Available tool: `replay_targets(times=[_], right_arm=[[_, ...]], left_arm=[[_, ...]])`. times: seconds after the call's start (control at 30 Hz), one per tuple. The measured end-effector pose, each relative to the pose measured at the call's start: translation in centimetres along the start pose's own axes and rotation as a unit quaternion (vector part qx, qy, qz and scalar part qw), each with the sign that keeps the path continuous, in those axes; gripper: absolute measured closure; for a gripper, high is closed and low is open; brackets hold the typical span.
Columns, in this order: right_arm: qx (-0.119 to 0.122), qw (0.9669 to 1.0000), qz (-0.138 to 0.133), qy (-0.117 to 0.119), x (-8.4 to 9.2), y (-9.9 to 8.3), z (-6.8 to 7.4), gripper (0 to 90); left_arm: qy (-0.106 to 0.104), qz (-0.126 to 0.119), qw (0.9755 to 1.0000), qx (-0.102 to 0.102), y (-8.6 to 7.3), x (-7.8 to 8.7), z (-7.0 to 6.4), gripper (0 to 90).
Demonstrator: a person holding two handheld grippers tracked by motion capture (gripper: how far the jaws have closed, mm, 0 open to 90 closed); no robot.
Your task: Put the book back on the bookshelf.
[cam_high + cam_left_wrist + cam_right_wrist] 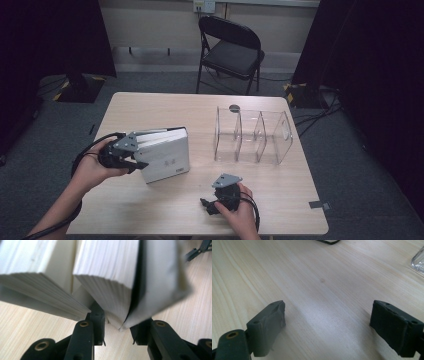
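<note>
While the left gripper (131, 159) clamps the near book (167, 159) by its left end, a 2nd book (160, 134) stands touching it on the far side, both upright on the table (165, 107), left of centre. In the left gripper view, pads press the page block + cover. Clear rack (254, 136), right of centre: 3 compartments w/ nothing inside. Right gripper (212, 204) rests near edge, jaws wide apart, holding nothing.

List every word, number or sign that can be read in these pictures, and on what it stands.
Nothing can be read.
White book: small dark marks on its cover, too blurred to read.
Wall outlet: a small yellow sticker, too small to read.
</note>
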State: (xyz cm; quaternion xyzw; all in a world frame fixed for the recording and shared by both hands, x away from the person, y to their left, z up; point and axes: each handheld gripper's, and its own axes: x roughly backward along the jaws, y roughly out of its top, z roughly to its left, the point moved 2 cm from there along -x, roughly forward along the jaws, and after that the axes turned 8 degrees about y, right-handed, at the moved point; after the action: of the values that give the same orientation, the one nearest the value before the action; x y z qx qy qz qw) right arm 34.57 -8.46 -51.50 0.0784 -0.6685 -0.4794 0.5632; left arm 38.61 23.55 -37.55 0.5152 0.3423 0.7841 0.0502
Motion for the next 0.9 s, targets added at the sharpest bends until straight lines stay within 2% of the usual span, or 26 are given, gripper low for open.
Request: replay_targets(times=[0.13, 0.5, 0.57, 0.73, 0.77, 0.9], right_arm=[[0.001, 1.0000, 0.000, 0.002, 0.0, 0.0, 0.0, 11.0], [0.004, 1.0000, 0.000, 0.006, 0.0, 0.0, -0.1, 11.1], [0.005, 0.9999, 0.006, 0.008, 0.1, 0.0, -0.1, 11.2], [0.010, 0.9995, 0.023, 0.018, 0.3, 0.3, -0.1, 13.3], [0.006, 0.9994, 0.028, 0.018, 0.3, 0.4, -0.1, 14.0], [0.007, 0.9989, 0.034, 0.031, 0.4, 0.7, -0.3, 17.3]], left_arm=[[0.001, -0.005, 0.9999, 0.009, -0.1, 0.1, 0.1, 64.0], [-0.001, -0.005, 0.9998, 0.019, -1.0, -0.3, -0.2, 54.4], [0.001, -0.008, 0.9996, 0.025, -1.2, -0.3, -0.2, 52.6], [0.005, -0.002, 0.9996, 0.027, -1.8, -0.2, -0.3, 49.6], [0.007, -0.001, 0.9996, 0.028, -1.9, -0.1, -0.3, 48.1], [0.012, -0.002, 0.9992, 0.039, -2.6, 0.0, -0.3, 43.4]])
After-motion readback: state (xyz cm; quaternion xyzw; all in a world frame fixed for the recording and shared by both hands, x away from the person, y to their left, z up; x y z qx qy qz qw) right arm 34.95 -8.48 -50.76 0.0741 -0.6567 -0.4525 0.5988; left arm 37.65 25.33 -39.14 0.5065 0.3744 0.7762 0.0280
